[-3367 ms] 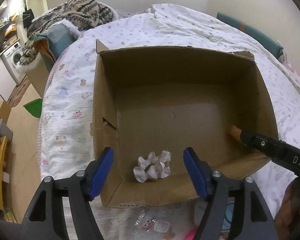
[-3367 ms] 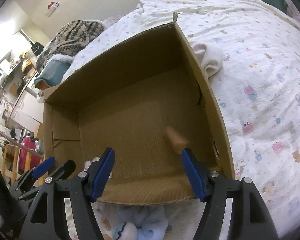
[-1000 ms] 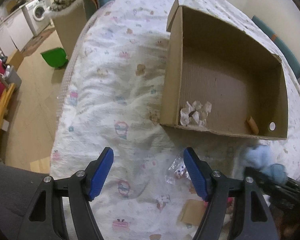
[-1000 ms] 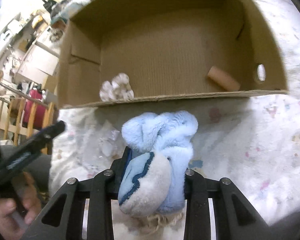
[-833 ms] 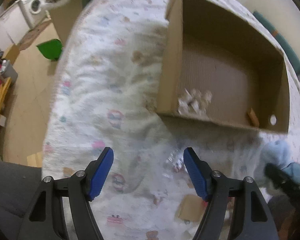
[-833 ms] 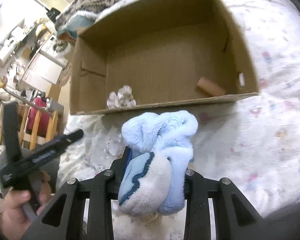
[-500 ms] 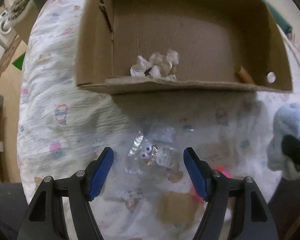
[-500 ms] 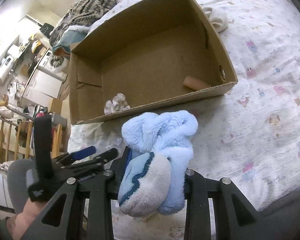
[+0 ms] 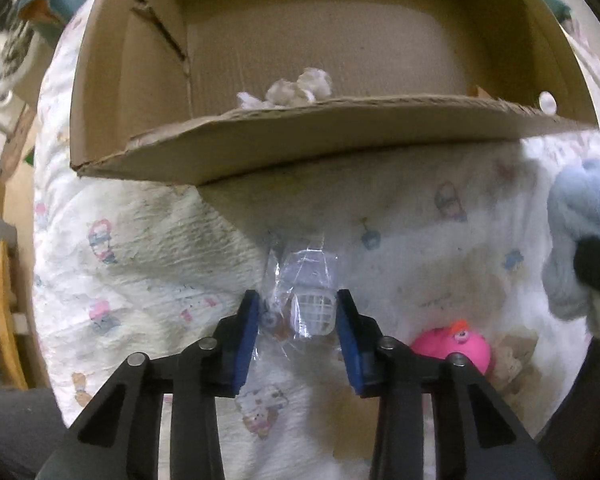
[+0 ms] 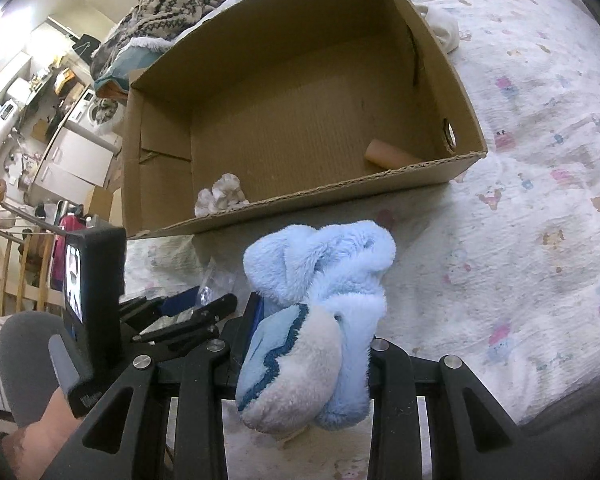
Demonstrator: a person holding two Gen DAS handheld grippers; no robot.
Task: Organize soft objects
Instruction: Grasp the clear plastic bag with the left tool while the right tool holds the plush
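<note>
Both grippers beside the cardboard box (image 10: 300, 208)

Right gripper (image 10: 308, 344) pinches a blue plush toy (image 10: 320, 300); left gripper (image 9: 298, 322), half-closed, straddles a clear plastic packet (image 9: 304, 280).

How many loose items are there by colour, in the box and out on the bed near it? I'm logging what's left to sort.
White: 1, crumpled lump in the cardboard box
Tan: 1, small cylinder in the box
Light blue: 1, fluffy sock bundle held in the right gripper
Clear: 1, plastic bag between the left gripper fingers
Pink: 1, toy on the bed
Total: 5
</note>
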